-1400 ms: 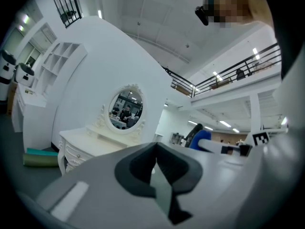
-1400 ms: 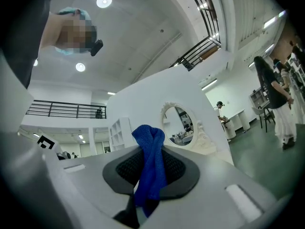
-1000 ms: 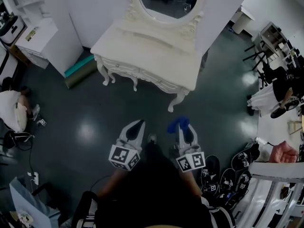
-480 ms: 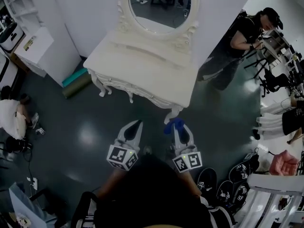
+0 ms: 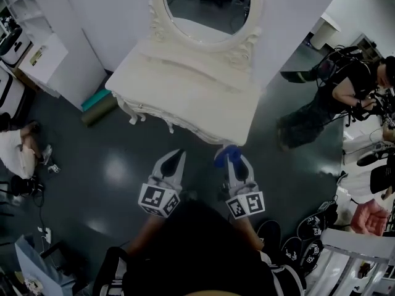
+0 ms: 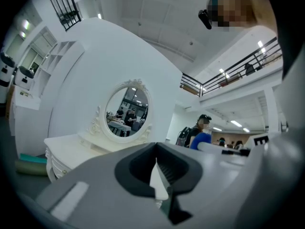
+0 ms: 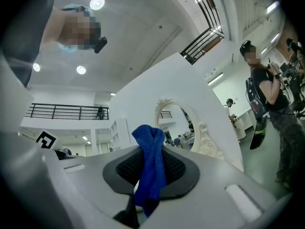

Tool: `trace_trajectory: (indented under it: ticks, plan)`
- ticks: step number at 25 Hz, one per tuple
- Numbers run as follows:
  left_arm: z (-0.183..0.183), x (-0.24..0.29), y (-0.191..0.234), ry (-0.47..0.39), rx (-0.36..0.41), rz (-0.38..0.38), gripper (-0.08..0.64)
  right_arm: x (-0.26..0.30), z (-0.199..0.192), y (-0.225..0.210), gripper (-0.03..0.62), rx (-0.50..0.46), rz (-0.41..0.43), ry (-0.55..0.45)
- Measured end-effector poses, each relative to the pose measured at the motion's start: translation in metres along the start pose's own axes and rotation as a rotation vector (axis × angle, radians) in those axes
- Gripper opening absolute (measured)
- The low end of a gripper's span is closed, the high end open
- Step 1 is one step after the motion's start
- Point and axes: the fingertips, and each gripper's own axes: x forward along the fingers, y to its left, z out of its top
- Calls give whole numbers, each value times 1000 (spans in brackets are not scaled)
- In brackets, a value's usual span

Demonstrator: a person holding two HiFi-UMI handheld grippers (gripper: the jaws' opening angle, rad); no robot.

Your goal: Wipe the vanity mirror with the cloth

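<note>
Blue cloth [image 7: 151, 162] pinched between right gripper [image 5: 234, 161] jaws, vanity mirror [image 5: 207, 4] ahead.

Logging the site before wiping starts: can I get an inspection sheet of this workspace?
Surface: white carved vanity table, top bare.
Job's things: oval vanity mirror upright at the table's back; blue woven cloth in right gripper.
Clutter: green rolled mat beside table; black shoes on floor, right.
Grippers: left gripper fingers shut, empty; right gripper shut on cloth.
Cables: black cable on floor, left.
Surroundings: person standing right of table.
</note>
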Motion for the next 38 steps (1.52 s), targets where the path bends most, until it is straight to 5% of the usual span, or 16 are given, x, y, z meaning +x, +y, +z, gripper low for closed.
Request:
trace_trajectory:
  ticks: [16,27,38]
  plan:
    - [32,98,92,13,-17,-89,11,111,-8,-23,67,-19,-102,-27]
    - [65,140,192,47,-40,-186,11,210,-26,2,67,-27,-208,-52]
    - [73,166,246,67,-79,-223,11,262,-29,10,67,-64,-266,-60]
